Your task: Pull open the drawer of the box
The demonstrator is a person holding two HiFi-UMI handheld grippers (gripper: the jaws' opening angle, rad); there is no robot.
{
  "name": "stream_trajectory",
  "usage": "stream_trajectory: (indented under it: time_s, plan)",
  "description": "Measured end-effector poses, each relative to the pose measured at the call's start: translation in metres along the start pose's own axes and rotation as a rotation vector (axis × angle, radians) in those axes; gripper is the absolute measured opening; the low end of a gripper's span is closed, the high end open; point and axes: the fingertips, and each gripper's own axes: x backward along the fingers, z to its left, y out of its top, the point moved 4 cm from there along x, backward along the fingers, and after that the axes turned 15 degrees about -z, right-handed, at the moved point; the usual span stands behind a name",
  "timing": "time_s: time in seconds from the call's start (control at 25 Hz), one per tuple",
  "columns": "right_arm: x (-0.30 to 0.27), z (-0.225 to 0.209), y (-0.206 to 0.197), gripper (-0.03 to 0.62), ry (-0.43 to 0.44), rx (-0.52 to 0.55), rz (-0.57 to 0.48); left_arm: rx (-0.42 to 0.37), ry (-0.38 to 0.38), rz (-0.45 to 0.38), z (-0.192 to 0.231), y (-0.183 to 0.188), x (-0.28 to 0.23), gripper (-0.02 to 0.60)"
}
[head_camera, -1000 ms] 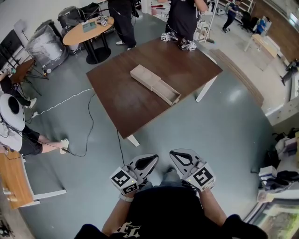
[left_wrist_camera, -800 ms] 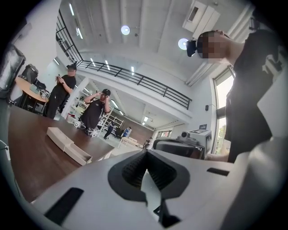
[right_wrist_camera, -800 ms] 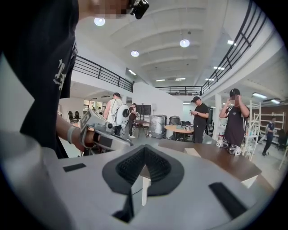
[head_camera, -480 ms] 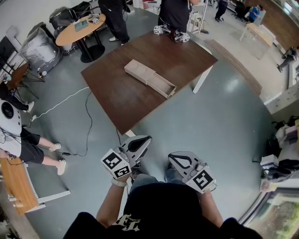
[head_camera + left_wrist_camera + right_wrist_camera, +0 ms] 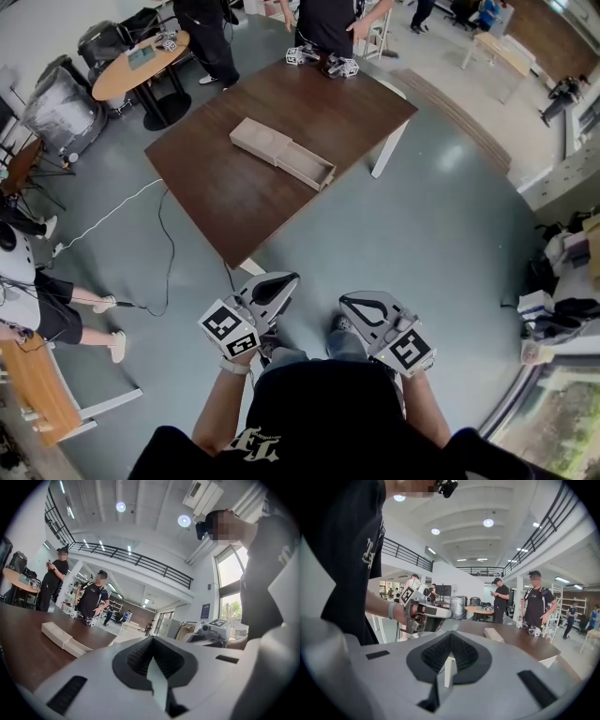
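The left gripper [image 5: 274,287] and right gripper [image 5: 364,311] both have jaws pressed together on nothing, held near the person's waist. Well ahead, the wooden box [image 5: 256,138] lies on the brown table [image 5: 225,202], its drawer [image 5: 307,169] pulled out.

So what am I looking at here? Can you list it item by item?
table: dark brown wood, ahead of the person
box: pale, long, lying on the table
drawer: already slid out of one end of the box
left gripper: jaws together, empty, short of the table
right gripper: jaws together, empty, short of the table
bystanders: two beyond the table's far end
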Motion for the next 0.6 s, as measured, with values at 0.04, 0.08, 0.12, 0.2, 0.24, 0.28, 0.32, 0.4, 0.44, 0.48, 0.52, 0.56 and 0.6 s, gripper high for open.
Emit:
stream_trajectory:
  time_s: [0.04, 0.08, 0.12, 0.2, 0.24, 0.28, 0.32, 0.4, 0.44, 0.48, 0.52, 0.56, 0.6]
  plan:
    - [0.0, -0.003, 0.004, -0.012, -0.015, 0.001, -0.017, 0.001, 0.005, -0.007, -0.001, 0.005, 0.0, 0.006]
    - [0.0, -0.008, 0.008, -0.012, -0.027, 0.002, -0.034, -0.001, 0.01, -0.018, -0.001, 0.01, -0.001, 0.006]
    - [0.003, -0.014, 0.01, -0.012, -0.038, 0.003, -0.038, -0.002, 0.011, -0.03, -0.002, 0.013, -0.002, 0.005]
    - [0.015, -0.025, 0.006, -0.012, -0.065, 0.004, -0.01, 0.008, 0.008, -0.038, -0.007, 0.013, -0.003, 0.006]
    - [0.023, -0.031, 0.002, -0.012, -0.084, 0.002, 0.009, 0.016, 0.005, -0.032, -0.009, 0.01, -0.004, 0.006]
    - [0.03, -0.036, -0.002, -0.012, -0.102, -0.002, 0.021, 0.022, 0.002, -0.022, -0.011, 0.006, -0.004, 0.005]
    - [0.034, -0.041, -0.004, -0.012, -0.118, -0.005, 0.024, 0.024, 0.0, -0.01, -0.012, 0.003, -0.004, 0.006]
    - [0.037, -0.048, -0.003, -0.012, -0.133, -0.009, 0.016, 0.022, -0.004, 0.004, -0.014, 0.002, -0.005, 0.006]
    - [0.037, -0.05, -0.002, -0.012, -0.133, -0.01, 0.015, 0.023, -0.005, 0.004, -0.016, 0.003, -0.005, 0.005]
    - [0.035, -0.052, -0.002, -0.012, -0.129, -0.007, 0.019, 0.026, -0.006, 0.002, -0.017, 0.004, -0.004, 0.005]
    - [0.033, -0.054, -0.003, -0.012, -0.124, -0.001, 0.027, 0.032, -0.006, 0.002, -0.018, 0.003, -0.003, 0.006]
    - [0.03, -0.055, -0.004, -0.012, -0.117, 0.008, 0.036, 0.039, -0.005, 0.005, -0.017, 0.001, -0.002, 0.006]
    - [0.028, -0.056, -0.006, -0.012, -0.11, 0.018, 0.047, 0.046, -0.004, 0.01, -0.017, -0.001, -0.001, 0.005]
